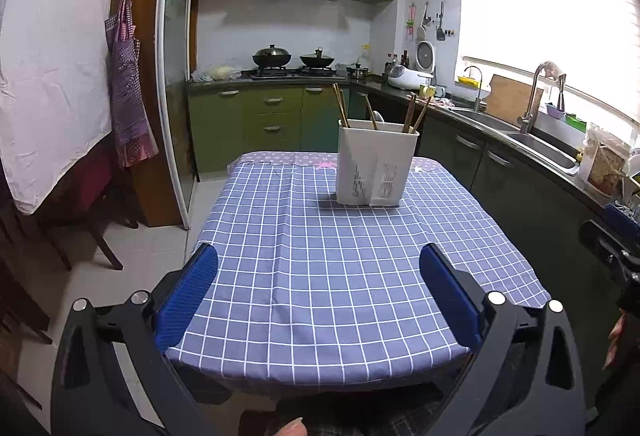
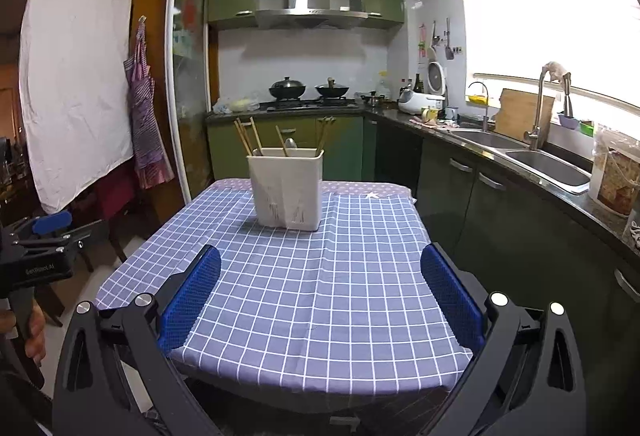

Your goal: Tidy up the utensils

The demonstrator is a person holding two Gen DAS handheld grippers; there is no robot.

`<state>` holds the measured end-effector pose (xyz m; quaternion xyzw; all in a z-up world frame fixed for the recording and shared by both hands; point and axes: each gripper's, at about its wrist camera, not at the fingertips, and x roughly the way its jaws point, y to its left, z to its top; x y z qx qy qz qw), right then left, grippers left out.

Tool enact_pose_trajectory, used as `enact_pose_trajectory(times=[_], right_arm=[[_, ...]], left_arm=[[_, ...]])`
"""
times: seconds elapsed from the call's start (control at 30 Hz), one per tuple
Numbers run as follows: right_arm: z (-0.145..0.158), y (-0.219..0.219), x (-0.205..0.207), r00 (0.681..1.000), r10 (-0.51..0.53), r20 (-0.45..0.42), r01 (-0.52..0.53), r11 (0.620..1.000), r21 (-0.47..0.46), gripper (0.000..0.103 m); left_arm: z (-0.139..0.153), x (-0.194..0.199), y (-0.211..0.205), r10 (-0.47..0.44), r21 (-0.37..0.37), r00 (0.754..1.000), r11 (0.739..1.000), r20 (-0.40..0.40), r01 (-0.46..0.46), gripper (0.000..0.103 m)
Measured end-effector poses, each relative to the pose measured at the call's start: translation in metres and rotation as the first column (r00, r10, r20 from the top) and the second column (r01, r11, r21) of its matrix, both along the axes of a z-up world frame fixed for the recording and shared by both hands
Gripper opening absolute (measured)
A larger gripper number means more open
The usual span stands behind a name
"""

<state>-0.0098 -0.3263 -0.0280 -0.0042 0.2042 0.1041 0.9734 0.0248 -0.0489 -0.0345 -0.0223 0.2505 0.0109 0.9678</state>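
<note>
The white rectangular plastic utensil caddy stands upright toward the far end of the small table under its blue-and-white checked cloth, straight ahead of both tools and well apart from them. The brown wooden chopsticks and a grey metal spoon stand in it, long axes near vertical, leaning slightly outward. No utensil lies loose on the cloth, so the sorting looks done or nearly so. The left gripper and the right gripper both gape wide and empty at the near edge (neither seems clearly nearer). Readable writing: "GenRobot.AI", as best I can make out, on the left tool's body; the caddy's dark front markings are illegible.
</note>
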Motion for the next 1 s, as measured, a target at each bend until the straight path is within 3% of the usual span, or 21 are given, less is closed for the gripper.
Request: enact_pose_trajectory(times=[1.0], right_arm=[[-0.002,0.018,0.008,0.999,0.049,-0.012,-0.049,0.999,-0.011,0.098]], left_arm=[[0.001,-0.007,0.003,0.038,0.013,0.999,0.999,0.01,-0.038,0.096]])
